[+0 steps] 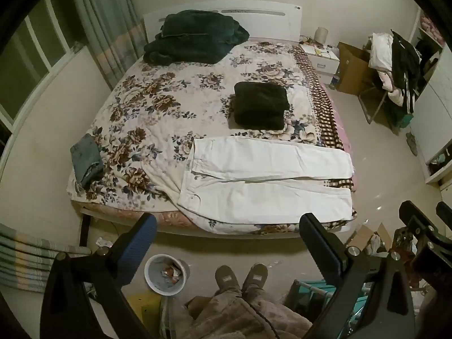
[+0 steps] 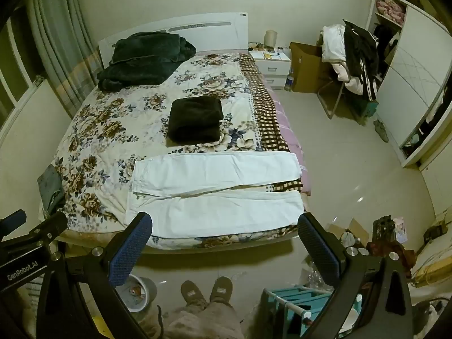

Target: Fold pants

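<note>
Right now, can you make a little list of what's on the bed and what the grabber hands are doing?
white pants: spread flat across the foot of the bed, legs side by side, unfolded
black folded clothes: mid-bed, behind the pants
dark green blanket: piled by the headboard
blue-grey folded item: on the bed's left edge
left gripper: open, holding nothing, short of the bed
right gripper: open, holding nothing, short of the bed
bed: floral cover

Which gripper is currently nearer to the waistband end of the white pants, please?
Left, as far as I can judge. The left gripper hovers open off the bed's foot, toward the waistband of the white pants. The right gripper, also open, hangs beside it toward the cuffs.
</note>
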The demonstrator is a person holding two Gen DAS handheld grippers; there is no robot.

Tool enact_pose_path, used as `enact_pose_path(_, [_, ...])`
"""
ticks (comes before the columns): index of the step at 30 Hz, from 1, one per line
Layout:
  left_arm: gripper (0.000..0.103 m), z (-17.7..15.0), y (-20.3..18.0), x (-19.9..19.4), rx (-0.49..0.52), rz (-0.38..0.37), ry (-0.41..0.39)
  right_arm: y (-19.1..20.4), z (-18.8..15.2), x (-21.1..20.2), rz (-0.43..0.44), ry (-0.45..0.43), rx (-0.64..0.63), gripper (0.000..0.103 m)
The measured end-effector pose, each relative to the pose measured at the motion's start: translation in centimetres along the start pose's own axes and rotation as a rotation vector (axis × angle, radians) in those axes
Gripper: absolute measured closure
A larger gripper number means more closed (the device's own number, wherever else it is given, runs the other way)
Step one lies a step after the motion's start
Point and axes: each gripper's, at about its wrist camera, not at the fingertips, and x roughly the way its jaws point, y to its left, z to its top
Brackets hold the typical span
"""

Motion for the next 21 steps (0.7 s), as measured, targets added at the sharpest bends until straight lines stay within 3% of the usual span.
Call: enact_pose_path(21, [0.000,0.2,-0.4,-1.4,-0.011,0.010,-0.028,-0.2,-0.5,-0.5,-0.008,-0.007,-0.009,0.000])
